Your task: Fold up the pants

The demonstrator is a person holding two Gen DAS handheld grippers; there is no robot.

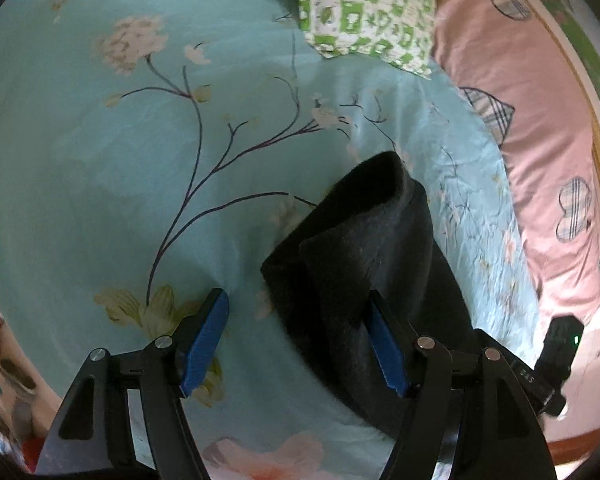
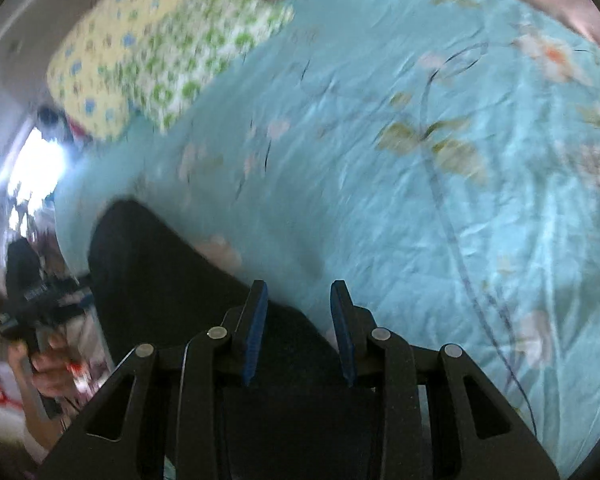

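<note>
Left wrist: pants [image 1: 364,264] folded on sheet [image 1: 100,200] near pillow [image 1: 372,12] | left gripper [image 1: 296,344] wide, empty | right gripper [image 2: 298,332] part-open, empty | step: fold released | next: regrasp edge, fold again

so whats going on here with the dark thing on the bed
A person is folding dark fleecy pants on a turquoise floral bedspread, a handheld gripper in each hand. The left gripper has its blue pads wide open over the pants' folded edge, pressing nothing. The right gripper is partly open above the dark cloth and does not look clamped on it, though that view is blurred. A green checked pillow lies further up the bed.
</note>
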